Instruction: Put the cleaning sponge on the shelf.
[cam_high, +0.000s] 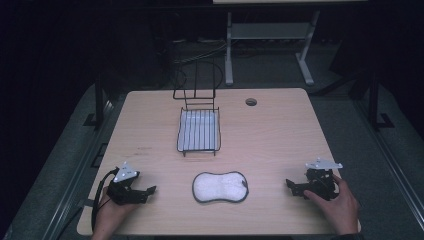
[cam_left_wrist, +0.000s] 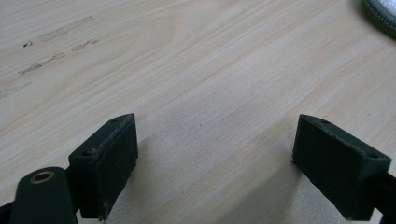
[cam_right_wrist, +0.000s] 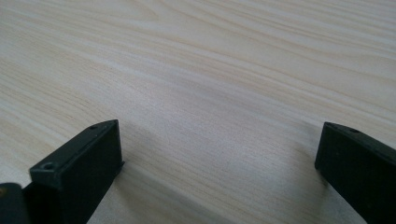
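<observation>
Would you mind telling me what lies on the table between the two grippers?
In the high view, a white sponge with a dark rim lies about midway between the left gripper and the right gripper; bare wood separates it from each.

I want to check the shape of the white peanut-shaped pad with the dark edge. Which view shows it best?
The high view: the whole white peanut-shaped pad lies flat on the wooden table. The left gripper view catches only a sliver of its dark rim at the top right corner. The right gripper view shows bare tabletop.
</observation>
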